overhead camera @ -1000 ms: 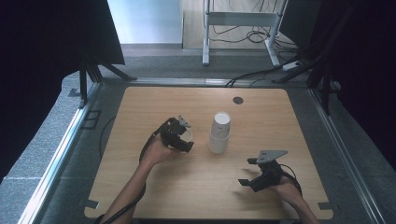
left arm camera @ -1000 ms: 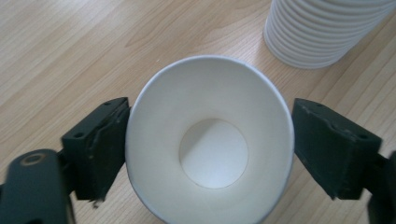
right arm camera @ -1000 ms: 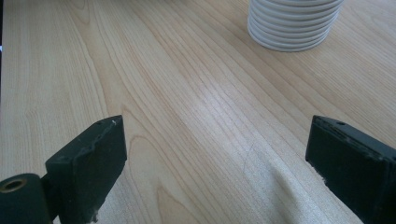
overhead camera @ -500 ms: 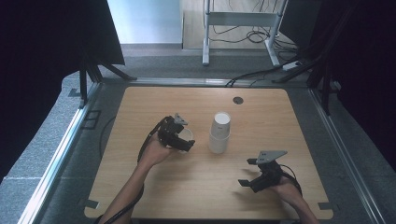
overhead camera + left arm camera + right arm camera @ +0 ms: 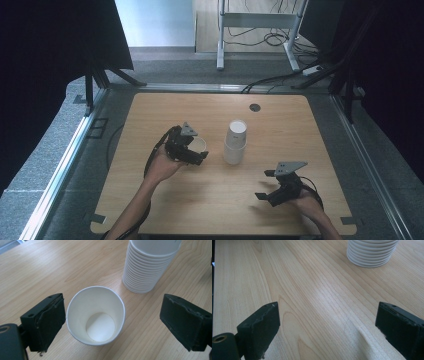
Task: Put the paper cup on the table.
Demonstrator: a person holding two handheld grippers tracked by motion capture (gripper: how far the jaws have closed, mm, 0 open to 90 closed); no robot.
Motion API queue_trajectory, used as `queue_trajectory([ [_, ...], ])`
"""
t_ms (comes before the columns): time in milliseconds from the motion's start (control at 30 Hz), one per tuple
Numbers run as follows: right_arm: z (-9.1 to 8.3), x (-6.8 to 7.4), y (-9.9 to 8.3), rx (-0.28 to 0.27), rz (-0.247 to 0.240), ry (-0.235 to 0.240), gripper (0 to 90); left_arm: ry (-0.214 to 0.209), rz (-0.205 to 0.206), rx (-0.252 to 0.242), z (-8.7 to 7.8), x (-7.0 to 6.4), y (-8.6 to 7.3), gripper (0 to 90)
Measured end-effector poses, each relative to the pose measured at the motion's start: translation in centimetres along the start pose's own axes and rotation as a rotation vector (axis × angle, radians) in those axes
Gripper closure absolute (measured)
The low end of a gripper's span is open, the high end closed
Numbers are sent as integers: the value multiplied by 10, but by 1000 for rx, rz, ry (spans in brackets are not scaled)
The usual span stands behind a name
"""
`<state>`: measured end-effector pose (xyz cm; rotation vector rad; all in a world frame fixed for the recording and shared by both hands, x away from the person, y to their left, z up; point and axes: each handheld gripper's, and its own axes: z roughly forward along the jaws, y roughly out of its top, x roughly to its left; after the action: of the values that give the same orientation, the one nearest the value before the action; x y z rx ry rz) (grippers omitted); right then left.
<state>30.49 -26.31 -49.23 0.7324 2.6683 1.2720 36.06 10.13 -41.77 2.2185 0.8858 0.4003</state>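
Black gripper [image 5: 199, 152] jaws with worn, frayed pads, grey three-cornered plates, trailing cables.

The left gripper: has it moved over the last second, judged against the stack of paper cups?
Yes. The left gripper has drawn slightly away from the stack of paper cups, toward the table's left side.
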Motion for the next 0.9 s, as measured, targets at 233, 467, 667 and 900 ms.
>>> queue_trajectory([
  [233,-1,1,1,-3,2,-7,55,6,3,-37,-14,-4,-6,50],
  [467,-5,1,3,-36,18,-21,45,12,10,-85,-26,-10,-15,25],
  [667,-9,2,3,-37,15,-59,27,7,-7,-122,-36,-14,-26,14],
  [900,-13,1,1,-26,41,-124,1,-18,-44,-144,-47,-17,-41,26],
])
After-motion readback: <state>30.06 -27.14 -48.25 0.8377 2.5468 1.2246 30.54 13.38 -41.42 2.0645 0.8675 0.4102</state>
